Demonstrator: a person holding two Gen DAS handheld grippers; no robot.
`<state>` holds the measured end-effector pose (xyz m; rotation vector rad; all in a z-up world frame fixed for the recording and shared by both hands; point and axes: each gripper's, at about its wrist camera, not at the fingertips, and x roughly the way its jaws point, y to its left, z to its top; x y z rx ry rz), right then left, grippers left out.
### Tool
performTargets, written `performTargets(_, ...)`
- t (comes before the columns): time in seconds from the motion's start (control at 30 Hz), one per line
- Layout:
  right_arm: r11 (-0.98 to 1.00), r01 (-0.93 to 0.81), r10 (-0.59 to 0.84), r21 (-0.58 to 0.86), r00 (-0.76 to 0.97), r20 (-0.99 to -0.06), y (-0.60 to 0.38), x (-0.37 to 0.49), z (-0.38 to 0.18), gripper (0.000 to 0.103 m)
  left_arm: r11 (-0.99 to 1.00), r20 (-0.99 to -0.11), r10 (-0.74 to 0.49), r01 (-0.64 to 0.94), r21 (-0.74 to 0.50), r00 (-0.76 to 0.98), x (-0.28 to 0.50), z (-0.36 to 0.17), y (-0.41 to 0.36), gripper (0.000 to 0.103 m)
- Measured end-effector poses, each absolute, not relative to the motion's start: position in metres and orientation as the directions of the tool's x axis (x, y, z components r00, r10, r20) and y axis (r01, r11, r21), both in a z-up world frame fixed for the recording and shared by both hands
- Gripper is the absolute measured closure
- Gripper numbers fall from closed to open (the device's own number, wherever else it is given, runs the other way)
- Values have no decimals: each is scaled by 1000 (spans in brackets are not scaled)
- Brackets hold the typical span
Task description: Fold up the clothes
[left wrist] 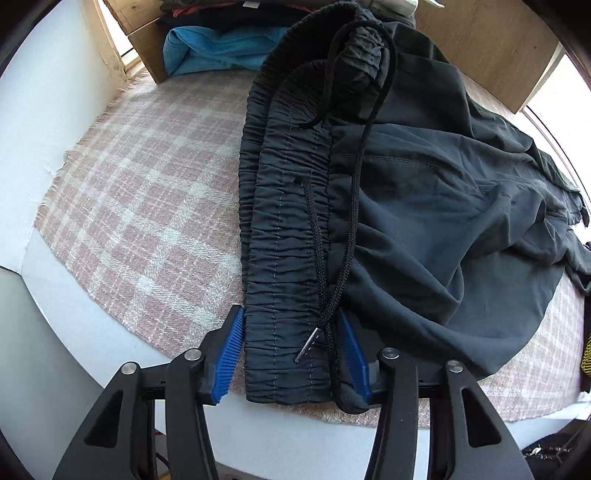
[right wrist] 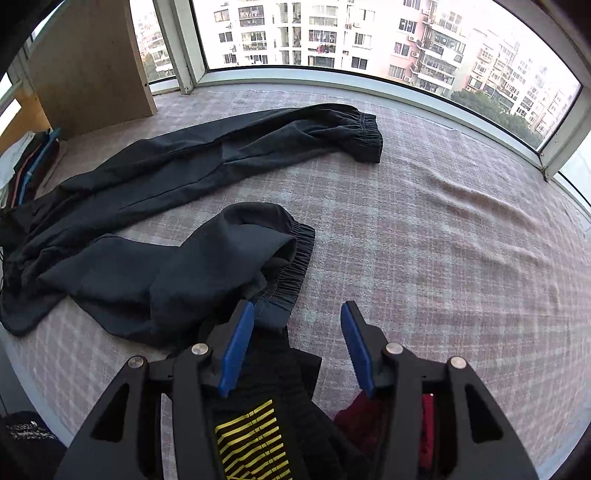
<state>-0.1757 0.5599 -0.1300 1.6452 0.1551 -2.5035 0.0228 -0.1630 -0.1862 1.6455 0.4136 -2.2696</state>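
Note:
Dark grey jogger pants (left wrist: 424,192) lie on a pink checked blanket (left wrist: 147,206). Their elastic waistband (left wrist: 284,258) with a black drawstring (left wrist: 351,221) runs toward me in the left wrist view. My left gripper (left wrist: 291,332) is open, its blue pads either side of the waistband's near end. In the right wrist view the far leg (right wrist: 229,162) lies stretched out and the near leg (right wrist: 207,266) is crumpled, with its elastic cuff (right wrist: 295,266) close to the left finger. My right gripper (right wrist: 297,325) is open and empty just beyond that cuff.
A wooden box (left wrist: 147,48) at the back holds folded clothes, a blue one (left wrist: 221,48) in front. A black garment with yellow stripes (right wrist: 255,439) and a red one (right wrist: 354,421) lie under the right gripper. Windows (right wrist: 332,33) border the blanket (right wrist: 443,229).

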Motion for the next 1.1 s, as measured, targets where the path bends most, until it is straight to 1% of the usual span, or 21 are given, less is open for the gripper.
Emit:
performTargets(0.07, -980, 197, -70, -4, -368, -927, 558, -181, -141, 54, -908, -933, -76, 412, -81, -351, 28, -167, -167, 90)
performTargets(0.2, -974, 226, -97, 28, -301, -949, 551, -197, -170, 52, -912, -931, -87, 405, -69, -356, 27, -153, -169, 96)
performTargets(0.23, -974, 224, -107, 41, -290, -951, 549, -201, -177, 52, -913, -930, -91, 404, -65, -355, 27, -150, -169, 96)
performTargets(0.3, -971, 203, -183, 128, -282, -942, 550, -209, -183, 53, -917, -929, -99, 396, -54, -356, 25, -144, -167, 96)
performTargets(0.33, -965, 196, -226, 176, -277, -934, 550, -212, -185, 68, -919, -927, -101, 391, -52, -360, 23, -142, -164, 96)
performTargets(0.37, -957, 203, -258, 206, -278, -925, 548, -214, -184, 77, -921, -926, -103, 387, -50, -364, 21, -139, -161, 96)
performTargets(0.4, -955, 217, -263, 204, -292, -920, 544, -213, -180, 77, -922, -923, -104, 384, -50, -370, 19, -137, -162, 96)
performTargets(0.5, -950, 263, -267, 170, -398, -878, 532, -205, -148, 78, -924, -915, -122, 380, -36, -385, 22, -128, -168, 97)
performTargets(0.6, -954, 237, -287, 187, -525, -801, 541, -193, -94, 78, -922, -904, -151, 387, -18, -401, 22, -115, -173, 96)
performTargets(0.67, -963, 196, -267, 185, -607, -748, 556, -185, -58, 78, -918, -897, -158, 396, -20, -413, 24, -108, -176, 96)
performTargets(0.7, -966, 176, -258, 188, -638, -726, 566, -181, -42, 78, -917, -895, -164, 398, -16, -414, 23, -107, -177, 96)
performTargets(0.77, -957, 162, -288, 240, -637, -715, 584, -179, -22, 76, -914, -893, -180, 406, -3, -413, 23, -104, -180, 97)
performTargets(0.8, -958, 157, -284, 239, -622, -730, 590, -179, -21, 76, -913, -893, -182, 408, -3, -412, 22, -104, -181, 98)
performTargets(0.83, -970, 139, -244, 202, -617, -748, 592, -179, -26, 75, -913, -893, -182, 408, -2, -411, 23, -104, -181, 98)
performTargets(0.87, -979, 127, -203, 159, -592, -780, 589, -181, -40, 75, -913, -894, -188, 408, 6, -407, 24, -103, -182, 101)
performTargets(0.97, -994, 102, -85, 37, -508, -857, 582, -189, -81, 74, -911, -895, -203, 411, 24, -398, 25, -103, -185, 101)
performTargets(1.0, -994, 101, -85, 42, -469, -879, 581, -191, -98, 73, -910, -895, -200, 413, 19, -398, 24, -104, -185, 101)
performTargets(1.03, -994, 98, -83, 45, -428, -900, 580, -194, -115, 68, -910, -896, -195, 415, 14, -398, 22, -107, -186, 101)
performTargets(1.1, -995, 88, -79, 50, -363, -928, 578, -199, -141, 66, -915, -900, -178, 404, 2, -398, 19, -111, -182, 101)
